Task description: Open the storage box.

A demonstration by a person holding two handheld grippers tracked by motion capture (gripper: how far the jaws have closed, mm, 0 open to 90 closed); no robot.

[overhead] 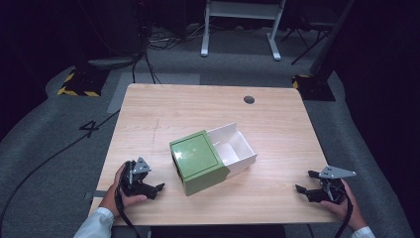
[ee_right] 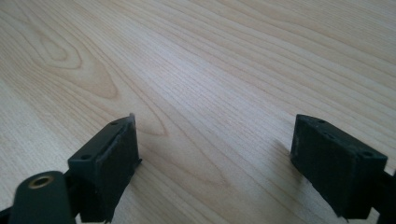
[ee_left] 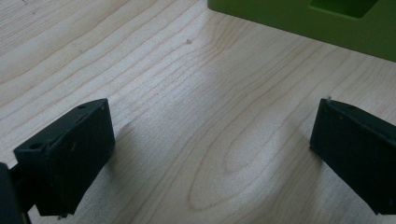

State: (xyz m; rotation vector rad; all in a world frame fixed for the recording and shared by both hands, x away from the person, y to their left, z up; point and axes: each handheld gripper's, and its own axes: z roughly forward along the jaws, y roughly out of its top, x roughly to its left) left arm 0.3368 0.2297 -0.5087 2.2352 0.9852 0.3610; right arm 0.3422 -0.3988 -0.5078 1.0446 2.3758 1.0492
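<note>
Your counter [overhead: 163,106] is a light wood-grain top with a small dark round hole [overhead: 249,99] near its far edge, standing on grey carpet with cables trailing across it.

Near the middle of the counter sits a green box sleeve [overhead: 198,161] with a white inner tray [overhead: 236,147] slid partway out of its far-right end; the tray's open compartments face up. In the left gripper view the sleeve's green side [ee_left: 299,21] runs along the top edge, with a rectangular cut-out showing in it.

Your left tongs [overhead: 151,188] rest on the counter near its front left corner, close to the sleeve but apart from it, held in your left hand [overhead: 121,191]. The jaws are spread wide with nothing but bare wood between them, as the left gripper view [ee_left: 212,154] shows.

Your right tongs [overhead: 304,183] lie near the front right corner, well apart from the box, in your right hand [overhead: 341,203]. Those jaws also stand wide apart over bare wood in the right gripper view [ee_right: 215,163], gripping nothing.
</note>
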